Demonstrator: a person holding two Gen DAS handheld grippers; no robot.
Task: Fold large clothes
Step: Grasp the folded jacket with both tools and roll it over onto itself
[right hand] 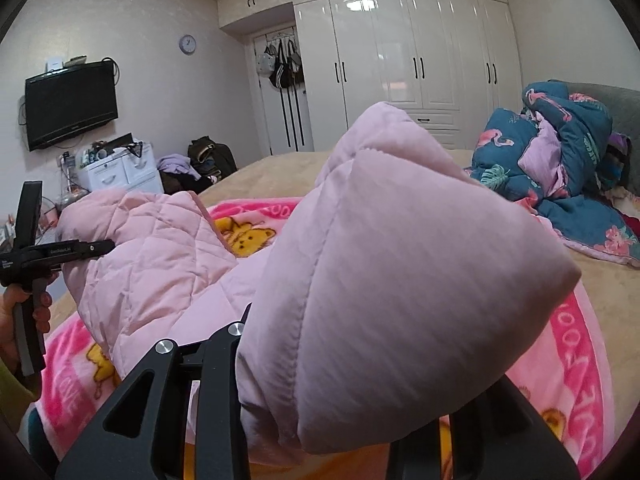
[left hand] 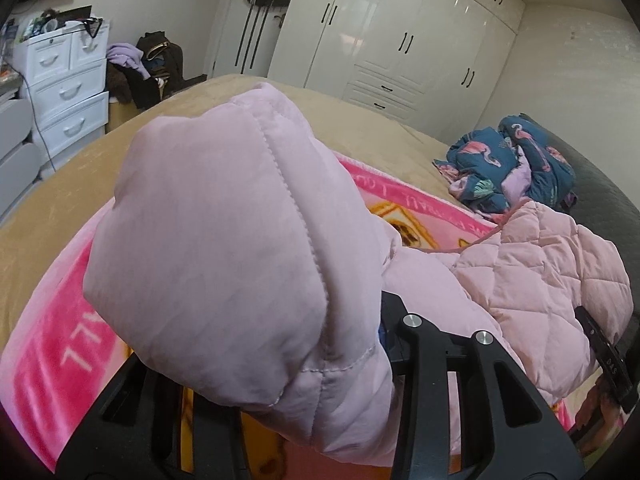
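Bulging over both claws, the pink jacket (left hand: 224,240) hid every fingertip. Left claw (left hand: 360,360) and right claw (right hand: 280,360) each stood nearly closed, pinching its padded fabric, lifted above the blanket (left hand: 48,360) on the bed (left hand: 100,160). Bedding heap (right hand: 560,160) beyond.

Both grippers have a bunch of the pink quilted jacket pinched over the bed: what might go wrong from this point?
1. The puffy pink jacket bulges over each gripper's camera, so the left gripper and right gripper may be steered half blind.
2. The grips look like thick, slippery bunches; one might slip out.
3. The jacket's loose part may drag the pink blanket beneath it.
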